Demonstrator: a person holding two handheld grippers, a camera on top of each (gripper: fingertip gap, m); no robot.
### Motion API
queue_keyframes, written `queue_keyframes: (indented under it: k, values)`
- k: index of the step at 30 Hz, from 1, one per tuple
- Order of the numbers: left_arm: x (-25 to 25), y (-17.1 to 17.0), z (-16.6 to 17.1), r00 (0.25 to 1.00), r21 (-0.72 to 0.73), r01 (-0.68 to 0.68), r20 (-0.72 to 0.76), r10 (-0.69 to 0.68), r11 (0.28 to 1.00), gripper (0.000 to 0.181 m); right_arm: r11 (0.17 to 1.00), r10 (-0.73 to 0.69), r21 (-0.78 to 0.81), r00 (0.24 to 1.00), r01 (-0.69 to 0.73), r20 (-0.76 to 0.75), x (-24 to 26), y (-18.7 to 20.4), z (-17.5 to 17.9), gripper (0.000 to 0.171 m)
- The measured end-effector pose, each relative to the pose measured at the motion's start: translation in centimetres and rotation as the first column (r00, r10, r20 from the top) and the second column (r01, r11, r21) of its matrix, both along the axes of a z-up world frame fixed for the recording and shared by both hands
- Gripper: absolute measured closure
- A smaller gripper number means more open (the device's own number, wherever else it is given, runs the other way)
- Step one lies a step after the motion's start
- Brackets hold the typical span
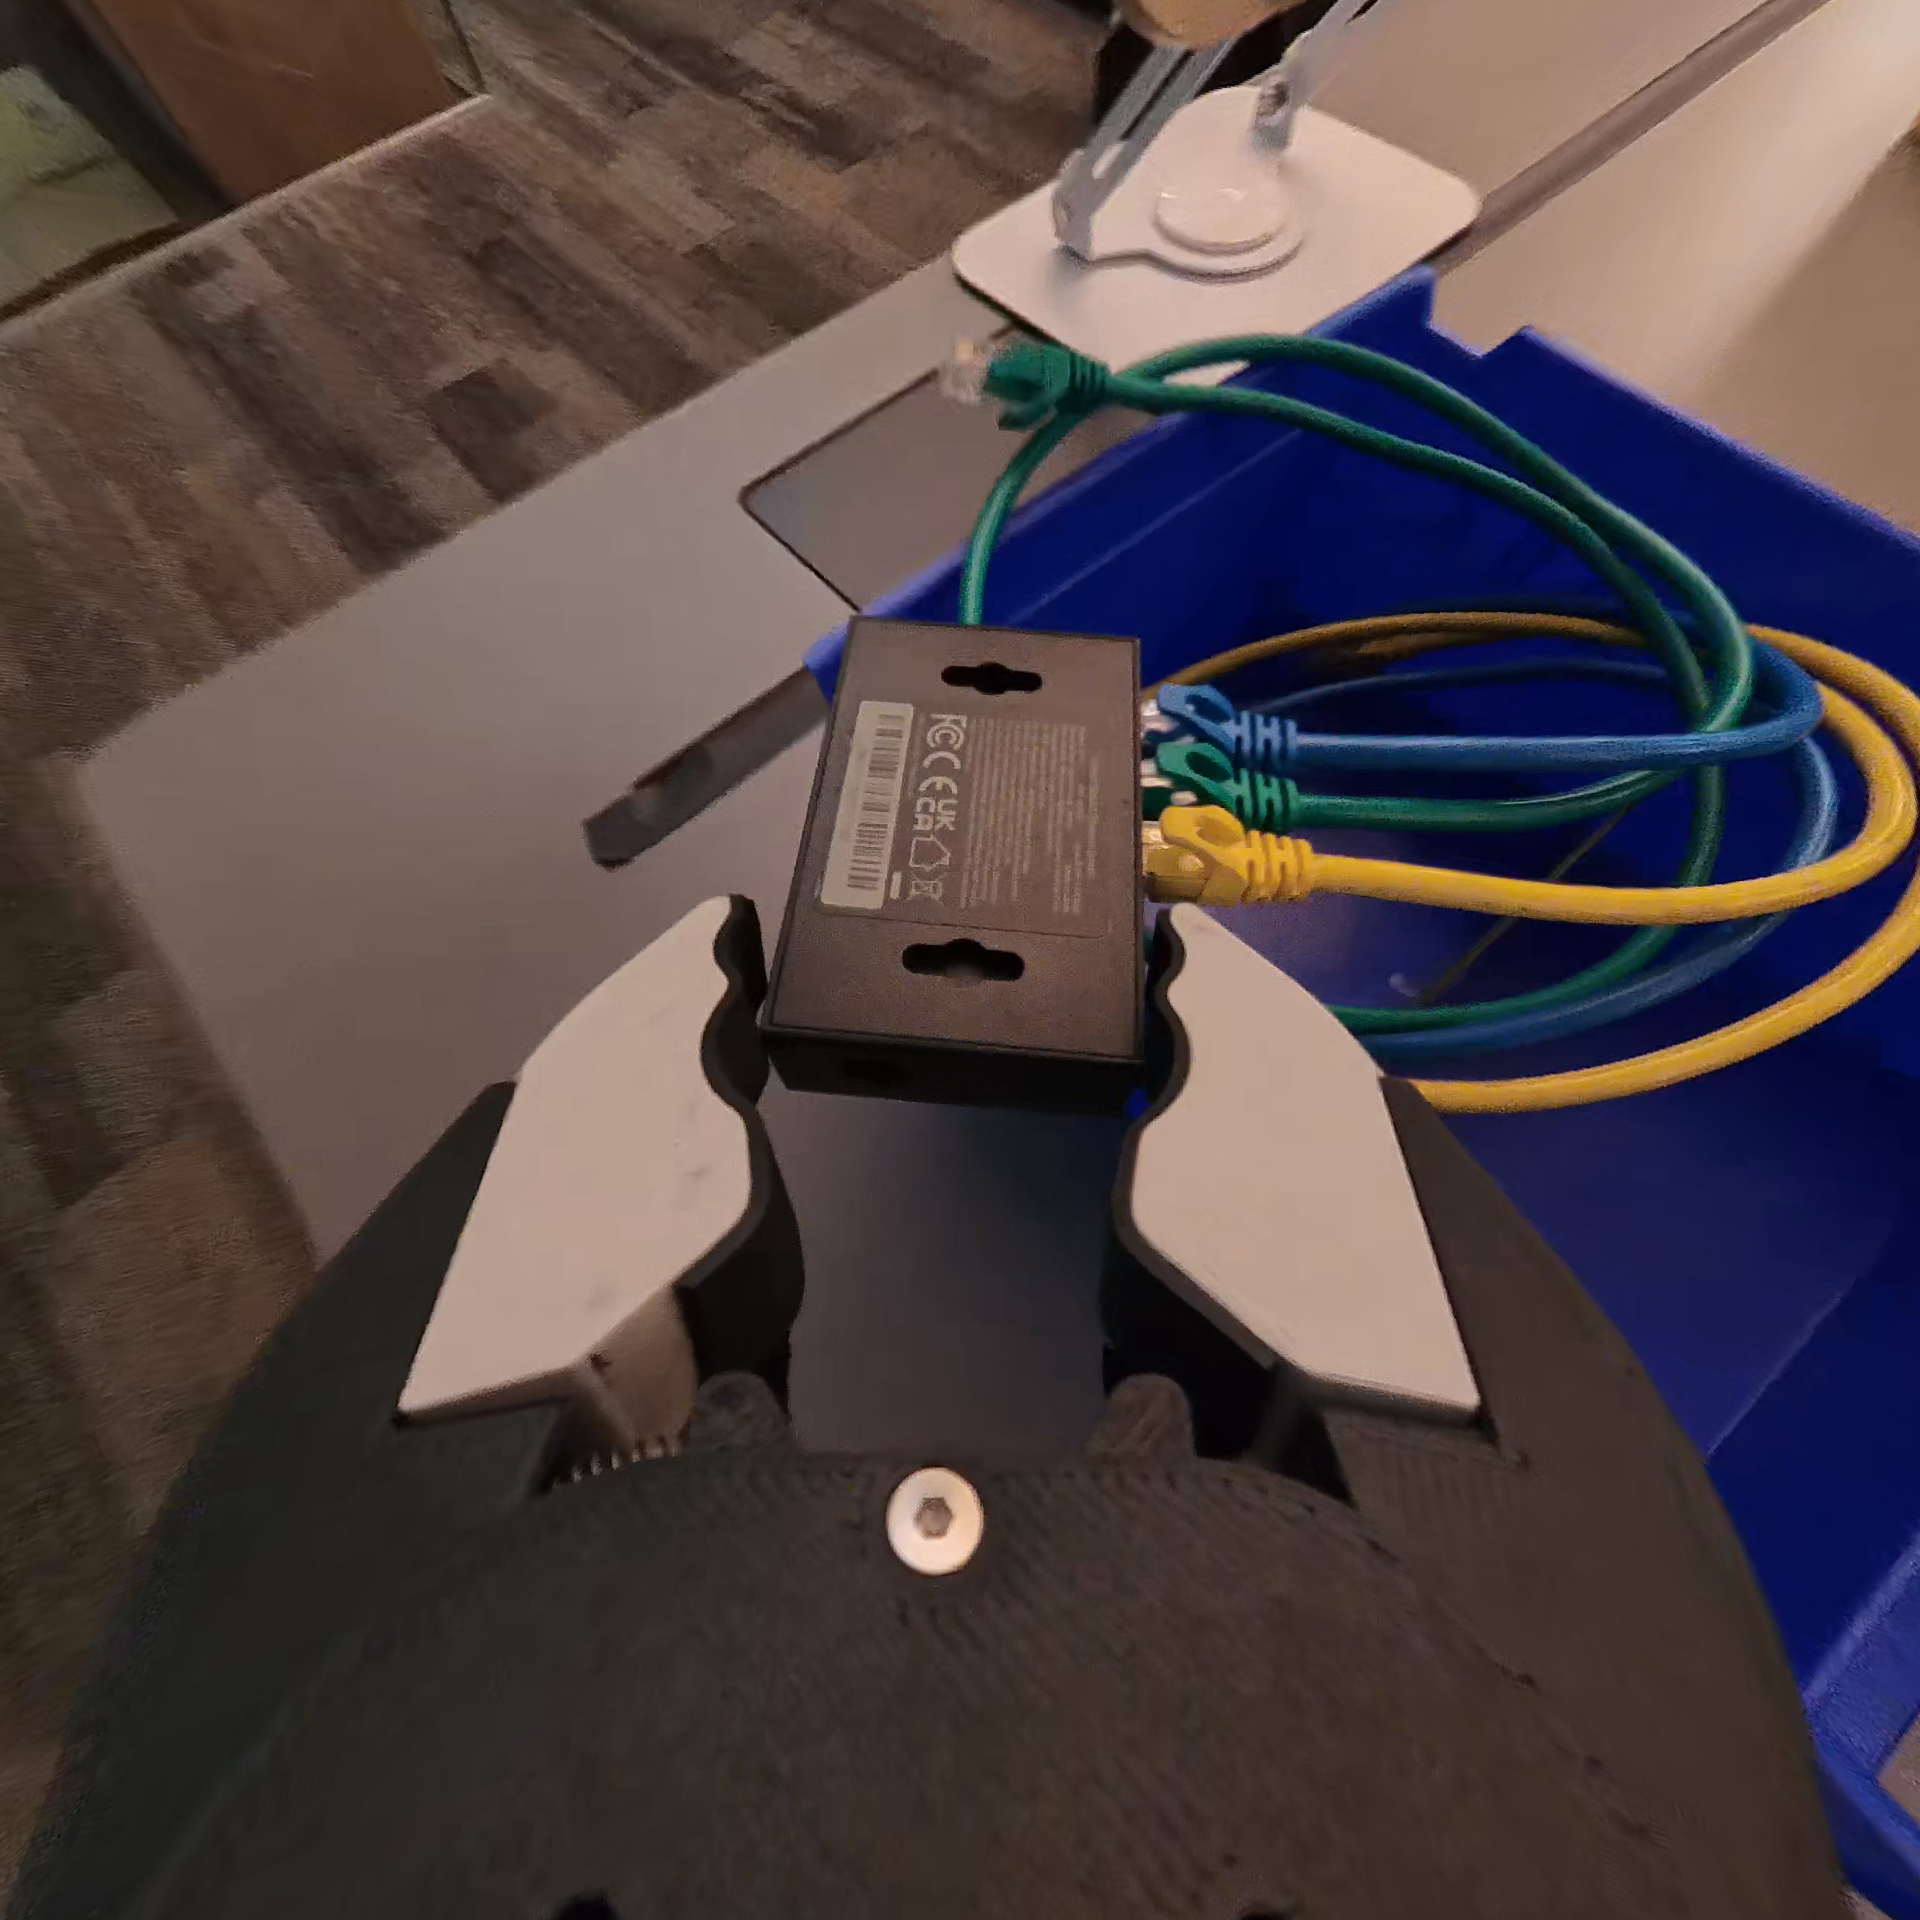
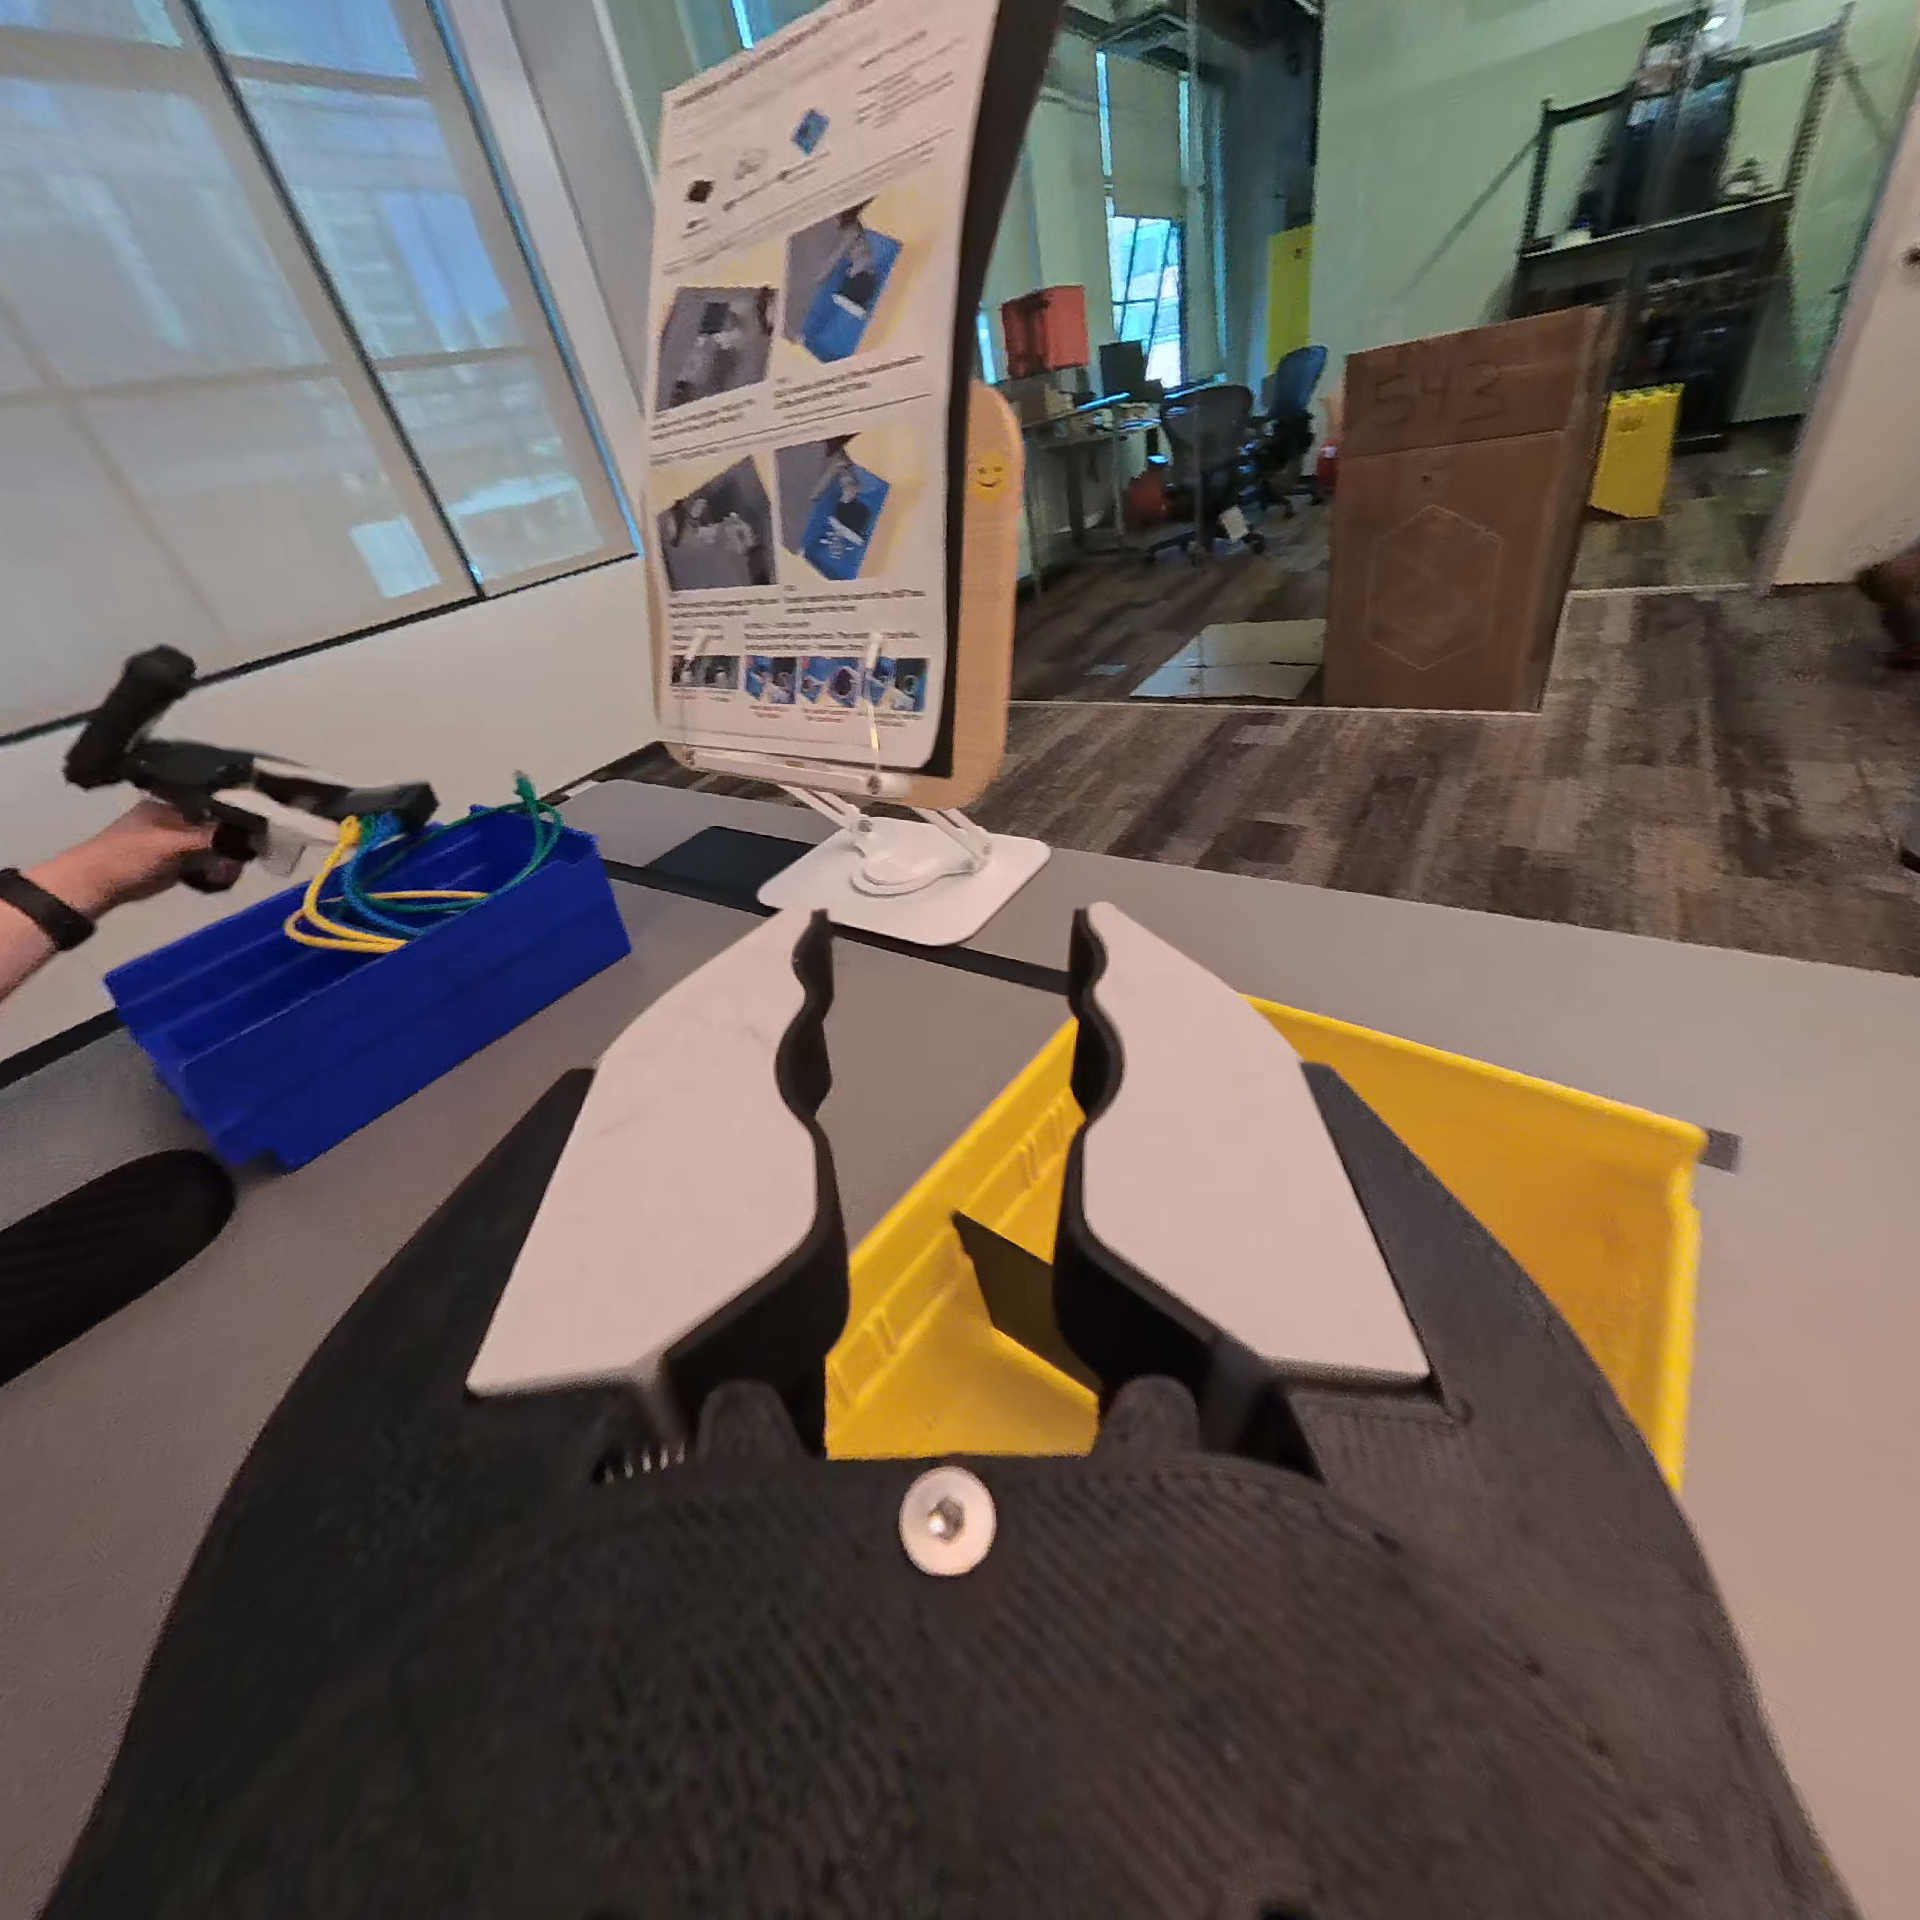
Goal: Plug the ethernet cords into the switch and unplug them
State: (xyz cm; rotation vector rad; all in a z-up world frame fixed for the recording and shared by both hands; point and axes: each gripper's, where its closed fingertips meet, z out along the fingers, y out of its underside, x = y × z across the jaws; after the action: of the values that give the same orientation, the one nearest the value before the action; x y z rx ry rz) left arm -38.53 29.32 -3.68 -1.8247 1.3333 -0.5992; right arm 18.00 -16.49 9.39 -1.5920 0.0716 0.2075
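The black switch (image 1: 956,862) sits clamped across its near end between the fingers of the left gripper (image 1: 951,997), underside up, its long axis running straight away from that gripper. It is held in the air above the near-left corner of the blue bin (image 1: 1351,540). Three cords are plugged into the switch's right-hand side, in a row: the blue plug (image 1: 1226,722) farthest from the gripper, the green plug (image 1: 1221,784) in the middle, the yellow plug (image 1: 1226,857) nearest. Their cables loop rightward and down into the bin. A second, loose green plug (image 1: 1023,379) juts out beyond the switch, over the bin's far rim. The right gripper (image 2: 951,961) is well apart from the switch, hovering over a yellow bin (image 2: 1507,1174) with its fingers spread and nothing between them. From it, the switch lies far off to the left. So any pull on a plug would likely fall to the right gripper, which must first cross toward the blue bin.
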Motion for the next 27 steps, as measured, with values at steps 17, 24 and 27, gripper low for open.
queue_keyframes:
  k: [17,24,27]
  values:
    - [12.1,-11.3,32.9,0.841,0.827,0.094,-0.364,0.401,0.555,0.112,0.862,0.360,0.239,0.872,-0.447,0.332,-18.5,8.5,7.6,0.126]
    - [18.2,-18.1,45.0,0.860,0.906,0.060,-0.260,0.439,0.420,0.111,0.852,0.385,0.265,0.883,-0.452,0.269,-17.5,9.0,7.5,0.127]
    - [20.7,-20.8,48.6,0.896,0.910,0.028,-0.206,0.394,0.413,0.112,0.869,0.364,0.256,0.898,-0.423,0.248,-15.7,8.0,7.8,0.126]
